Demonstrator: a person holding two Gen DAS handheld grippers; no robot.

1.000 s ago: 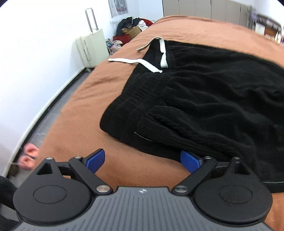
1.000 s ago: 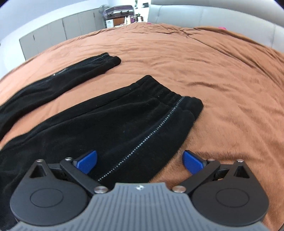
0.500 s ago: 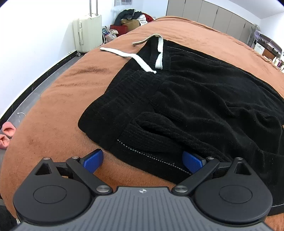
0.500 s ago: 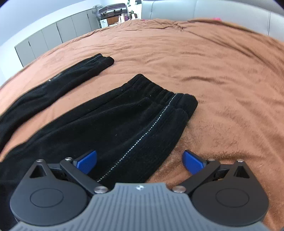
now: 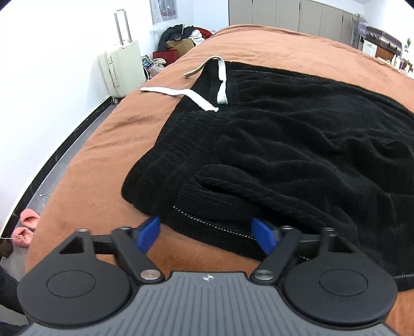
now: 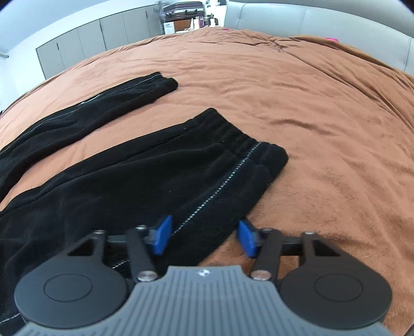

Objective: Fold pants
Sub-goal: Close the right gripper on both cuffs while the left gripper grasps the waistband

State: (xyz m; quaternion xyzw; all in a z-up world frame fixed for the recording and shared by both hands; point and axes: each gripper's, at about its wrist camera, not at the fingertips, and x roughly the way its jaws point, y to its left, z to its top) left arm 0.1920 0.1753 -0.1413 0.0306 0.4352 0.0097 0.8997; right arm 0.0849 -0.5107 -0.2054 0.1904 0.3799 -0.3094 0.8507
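Observation:
Black fleece pants (image 5: 297, 144) lie flat on a brown bedspread (image 5: 108, 155). The waistband with white drawstrings (image 5: 196, 97) faces the left wrist view. My left gripper (image 5: 207, 234) is open, its blue pads on either side of the near waistband corner with its white-stitched seam. In the right wrist view the near leg (image 6: 160, 181) ends in a ribbed cuff (image 6: 258, 157); the far leg (image 6: 85, 113) lies spread apart. My right gripper (image 6: 203, 237) is open, its pads straddling the near leg's lower edge.
The bed's left edge drops to a grey floor with a white suitcase (image 5: 121, 69), a pile of bags and clothes (image 5: 181, 38) and pink slippers (image 5: 26, 227). Grey cabinets (image 6: 85, 44) and a grey headboard (image 6: 323, 23) lie beyond the bedspread (image 6: 323, 103).
Both grippers have narrowed their jaws and moved down closer to the cloth. The left one now sits at the waistband corner, the right one at the near leg's edge.

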